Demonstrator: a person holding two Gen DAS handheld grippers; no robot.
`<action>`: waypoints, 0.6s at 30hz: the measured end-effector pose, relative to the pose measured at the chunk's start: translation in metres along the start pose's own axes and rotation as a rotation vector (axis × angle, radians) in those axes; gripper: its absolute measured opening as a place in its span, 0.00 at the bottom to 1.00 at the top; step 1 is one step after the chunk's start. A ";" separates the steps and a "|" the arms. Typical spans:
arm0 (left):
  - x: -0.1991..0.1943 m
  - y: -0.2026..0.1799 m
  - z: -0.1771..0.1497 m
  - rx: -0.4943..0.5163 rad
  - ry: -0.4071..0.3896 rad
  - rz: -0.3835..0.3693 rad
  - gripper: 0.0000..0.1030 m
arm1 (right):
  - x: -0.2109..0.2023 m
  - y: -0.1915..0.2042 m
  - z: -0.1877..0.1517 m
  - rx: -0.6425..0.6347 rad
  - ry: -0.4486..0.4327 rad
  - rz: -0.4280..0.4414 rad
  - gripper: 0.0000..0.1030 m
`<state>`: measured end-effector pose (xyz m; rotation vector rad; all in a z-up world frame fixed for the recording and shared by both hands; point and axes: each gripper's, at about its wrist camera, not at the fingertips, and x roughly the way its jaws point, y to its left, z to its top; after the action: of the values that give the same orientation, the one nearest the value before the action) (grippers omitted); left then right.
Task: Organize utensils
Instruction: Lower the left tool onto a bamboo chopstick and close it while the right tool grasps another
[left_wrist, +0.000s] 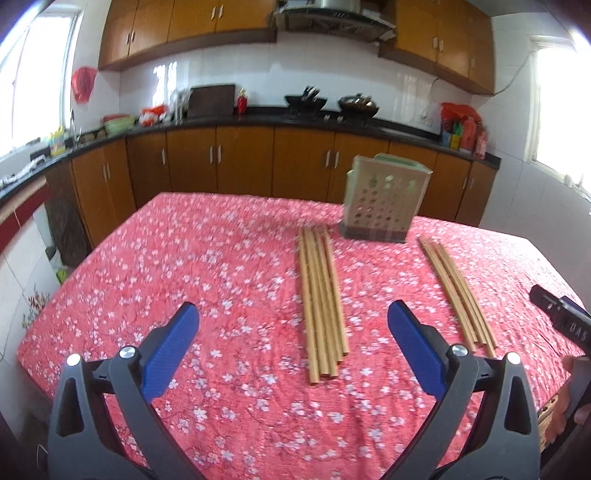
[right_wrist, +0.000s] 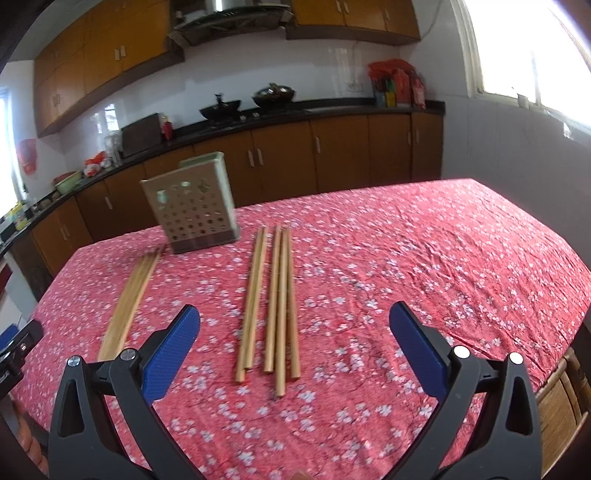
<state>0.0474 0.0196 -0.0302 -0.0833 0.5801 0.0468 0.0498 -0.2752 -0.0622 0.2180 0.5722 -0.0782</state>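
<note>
I am at the very start of the job. My left tongs (left_wrist: 293, 325) are spread wide and hold nothing. My right tongs (right_wrist: 295, 325) are spread wide and empty too. Both hang over the bench with the red flowery cloth (left_wrist: 184, 258).

Two bunches of long tan wooden chopsticks lie flat on the cloth. In my left view, one bunch (left_wrist: 323, 302) is at 12 o'clock and the other bunch (left_wrist: 458, 291) is at 2 o'clock. The square grey metal holder with round holes (left_wrist: 384, 201) stands upright past them, near the far edge.

Next I think I must go down, pinch a bunch near its middle, and stand it in the holder. The sticks are thin and could roll or slip.
</note>
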 end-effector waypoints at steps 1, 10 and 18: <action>0.006 0.005 0.001 -0.012 0.017 0.006 0.96 | 0.009 -0.002 0.003 0.005 0.023 -0.010 0.97; 0.051 0.033 0.008 -0.063 0.130 0.053 0.96 | 0.088 -0.005 0.009 0.004 0.248 0.023 0.44; 0.084 0.030 0.011 -0.015 0.219 0.010 0.66 | 0.119 -0.005 0.003 -0.021 0.337 0.007 0.25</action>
<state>0.1220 0.0527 -0.0691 -0.1008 0.7991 0.0518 0.1506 -0.2824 -0.1252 0.2146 0.9077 -0.0283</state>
